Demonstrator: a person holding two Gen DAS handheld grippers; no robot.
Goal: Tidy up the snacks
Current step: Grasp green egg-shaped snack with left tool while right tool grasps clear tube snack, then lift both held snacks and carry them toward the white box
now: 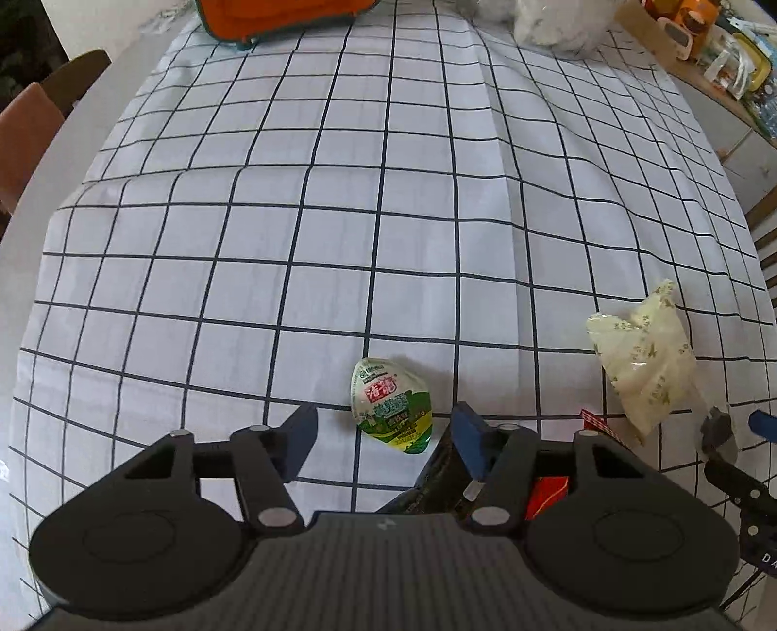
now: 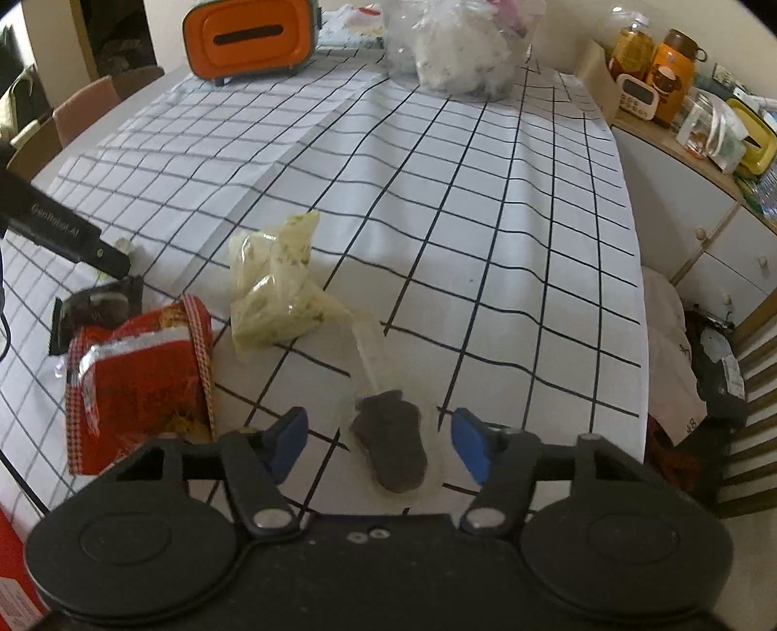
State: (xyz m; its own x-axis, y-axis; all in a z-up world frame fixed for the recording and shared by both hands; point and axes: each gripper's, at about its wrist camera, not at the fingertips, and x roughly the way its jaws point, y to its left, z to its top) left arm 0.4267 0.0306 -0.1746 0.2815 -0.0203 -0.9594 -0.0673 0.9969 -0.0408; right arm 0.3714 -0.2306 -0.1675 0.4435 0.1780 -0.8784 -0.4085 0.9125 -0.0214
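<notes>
Left gripper (image 1: 383, 437) stands spread, its jaws straddling a green-labelled snack cup (image 1: 392, 405) lying flat on the cloth, apparently lined up for a pinch; right gripper (image 2: 379, 439) is likewise spread, bracketing a dark snack in a clear wrapper (image 2: 391, 444), neither item yet gripped. Just beyond lie a pale yellow bag (image 2: 277, 286), a red packet (image 2: 141, 373) and a dark packet (image 2: 97, 310), loosely clustered, presumably awaiting sorting. All rest on a black-grid white tablecloth (image 1: 340, 194), with an orange case (image 2: 250, 36) and a clear plastic bag (image 2: 461, 43) at its far end, chairs to the left and a cluttered sideboard (image 2: 680, 145) to the right.
</notes>
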